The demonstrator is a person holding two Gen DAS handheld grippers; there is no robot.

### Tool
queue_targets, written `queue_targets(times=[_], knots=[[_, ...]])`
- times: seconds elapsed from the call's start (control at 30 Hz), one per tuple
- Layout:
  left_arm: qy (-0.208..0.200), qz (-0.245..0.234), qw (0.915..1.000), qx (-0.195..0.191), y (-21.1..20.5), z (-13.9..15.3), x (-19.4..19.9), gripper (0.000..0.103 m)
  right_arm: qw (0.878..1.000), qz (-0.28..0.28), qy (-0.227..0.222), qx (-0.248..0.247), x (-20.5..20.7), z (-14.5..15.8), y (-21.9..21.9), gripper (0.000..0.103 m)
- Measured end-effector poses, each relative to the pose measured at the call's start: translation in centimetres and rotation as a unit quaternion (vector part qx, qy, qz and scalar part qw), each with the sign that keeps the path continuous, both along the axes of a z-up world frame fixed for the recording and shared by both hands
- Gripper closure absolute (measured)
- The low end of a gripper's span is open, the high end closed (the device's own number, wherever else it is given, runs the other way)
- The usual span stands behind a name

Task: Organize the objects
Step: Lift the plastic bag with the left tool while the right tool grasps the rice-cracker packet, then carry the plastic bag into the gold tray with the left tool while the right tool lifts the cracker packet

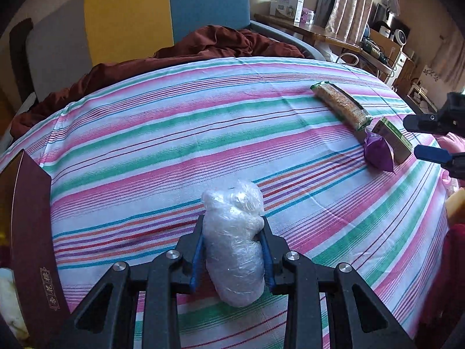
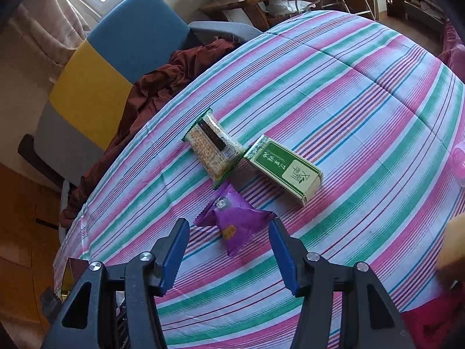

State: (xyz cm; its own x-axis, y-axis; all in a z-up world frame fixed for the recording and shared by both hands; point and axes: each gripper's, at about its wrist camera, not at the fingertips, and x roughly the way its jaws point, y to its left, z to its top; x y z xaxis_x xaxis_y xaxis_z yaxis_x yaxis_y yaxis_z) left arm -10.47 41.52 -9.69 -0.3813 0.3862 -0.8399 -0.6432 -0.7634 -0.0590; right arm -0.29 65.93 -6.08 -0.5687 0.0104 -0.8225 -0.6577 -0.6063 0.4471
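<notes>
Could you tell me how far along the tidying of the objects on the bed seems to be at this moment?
Nothing visibly looks finished yet. In hand: the left gripper is shut on the plastic-wrapped bundle. Left: the purple snack packet, the cracker pack and the green box lie on the striped sheet; the open right gripper is poised at the purple packet.

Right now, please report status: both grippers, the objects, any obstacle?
Left gripper shut on plastic-wrapped bundle. Right gripper open, near purple packet. Cracker pack, green box on striped sheet. No obstacle seen.
</notes>
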Motion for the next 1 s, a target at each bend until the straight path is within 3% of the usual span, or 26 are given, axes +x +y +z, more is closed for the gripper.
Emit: queue_targets(times=[0.23,0.43,0.5,0.57,0.63,0.67,0.73,0.77,1.0], knots=[[-0.005,-0.002,0.9999,0.013,-0.4,0.0,-0.1,0.07,0.989,0.088,-0.064,0.103,-7.0,1.8,0.0,0.045],[-0.014,0.0,0.9995,0.027,-0.5,-0.1,-0.3,0.07,0.958,0.161,-0.153,0.18,-13.6,-1.4,0.5,0.045],[-0.018,0.001,0.9993,0.032,-0.4,-0.2,-0.5,0.07,0.955,0.145,-0.181,0.185,-14.6,-2.9,1.7,0.045],[-0.019,0.001,0.9992,0.036,-0.5,-0.3,-0.5,0.07,0.961,0.126,-0.192,0.154,-14.9,-4.2,2.8,0.044],[-0.017,0.0,0.9991,0.038,-0.7,-0.3,-0.5,0.07,0.966,0.118,-0.178,0.149,-14.9,-4.5,3.3,0.039],[-0.017,0.001,0.9991,0.04,-0.7,-0.3,-0.4,0.07,0.966,0.118,-0.179,0.147,-15.0,-4.6,3.5,0.04],[-0.014,0.001,0.9991,0.041,-0.8,-0.3,-0.3,0.07,0.966,0.116,-0.175,0.151,-15.1,-4.6,3.2,0.053],[-0.011,0.001,0.9991,0.04,-0.8,-0.3,-0.2,0.07,0.965,0.124,-0.173,0.154,-15.2,-4.4,2.8,0.06],[-0.011,-0.005,0.9996,0.023,-1.0,-0.1,0.2,0.07,0.95,0.23,-0.157,0.142,-15.9,-4.5,-4.6,0.061]])
